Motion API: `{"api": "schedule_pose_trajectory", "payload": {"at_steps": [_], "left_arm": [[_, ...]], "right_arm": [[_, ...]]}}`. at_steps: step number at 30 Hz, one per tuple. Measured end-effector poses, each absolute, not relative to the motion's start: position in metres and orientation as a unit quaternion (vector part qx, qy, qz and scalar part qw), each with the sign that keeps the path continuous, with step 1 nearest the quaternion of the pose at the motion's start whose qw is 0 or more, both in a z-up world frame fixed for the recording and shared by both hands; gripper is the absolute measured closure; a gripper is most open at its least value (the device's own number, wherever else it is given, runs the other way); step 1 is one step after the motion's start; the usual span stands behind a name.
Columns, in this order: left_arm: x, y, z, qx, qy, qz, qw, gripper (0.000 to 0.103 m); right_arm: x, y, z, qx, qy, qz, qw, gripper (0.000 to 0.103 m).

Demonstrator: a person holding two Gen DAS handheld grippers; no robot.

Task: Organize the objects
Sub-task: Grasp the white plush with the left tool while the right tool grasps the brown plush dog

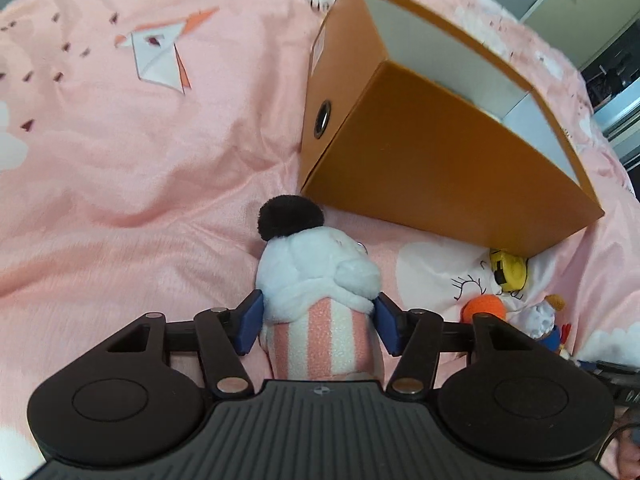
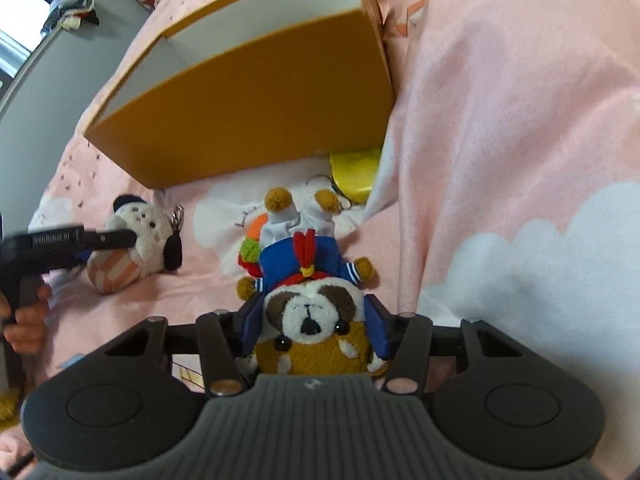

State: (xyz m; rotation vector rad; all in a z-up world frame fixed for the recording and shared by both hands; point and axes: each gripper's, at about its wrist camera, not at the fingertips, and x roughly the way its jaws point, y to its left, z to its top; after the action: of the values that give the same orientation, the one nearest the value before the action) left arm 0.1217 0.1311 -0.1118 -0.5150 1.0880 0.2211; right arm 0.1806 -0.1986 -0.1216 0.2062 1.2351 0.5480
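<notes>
Left gripper point(image 1: 318, 322) stood wide around white plush point(image 1: 316, 280) on pink bedsheet point(image 1: 140, 160), just before orange box point(image 1: 440, 160). Right gripper point(image 2: 314, 330) straddled dog plush point(image 2: 312, 320); contact unclear. Both soft, light, squashy; grip mid-body.

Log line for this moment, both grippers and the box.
left gripper: straddling white plush, grip unclear | right gripper: around dog plush, grip unclear | orange box: open, both toys outside

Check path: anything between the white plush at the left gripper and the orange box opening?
Nothing visible. The white plush sits between the left gripper pads; only bare pink bedding separates it from the orange box, whose top is open.
</notes>
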Motion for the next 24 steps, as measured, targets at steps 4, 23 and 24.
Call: {"api": "schedule_pose_trajectory", "payload": {"at_steps": [4, 23, 24], "left_arm": [[0.108, 0.123, -0.096, -0.235, 0.470, 0.112, 0.844, 0.039], [0.145, 0.081, 0.045, -0.181, 0.311, 0.036, 0.932, 0.040], [0.150, 0.078, 0.052, -0.174, 0.305, 0.039, 0.935, 0.040]], "right_arm": [[0.183, -0.207, -0.110, 0.128, 0.562, 0.266, 0.772, 0.049], [0.234, -0.177, 0.011, 0.236, 0.437, 0.346, 0.796, 0.050], [0.241, -0.171, 0.016, 0.236, 0.432, 0.349, 0.797, 0.050]]}}
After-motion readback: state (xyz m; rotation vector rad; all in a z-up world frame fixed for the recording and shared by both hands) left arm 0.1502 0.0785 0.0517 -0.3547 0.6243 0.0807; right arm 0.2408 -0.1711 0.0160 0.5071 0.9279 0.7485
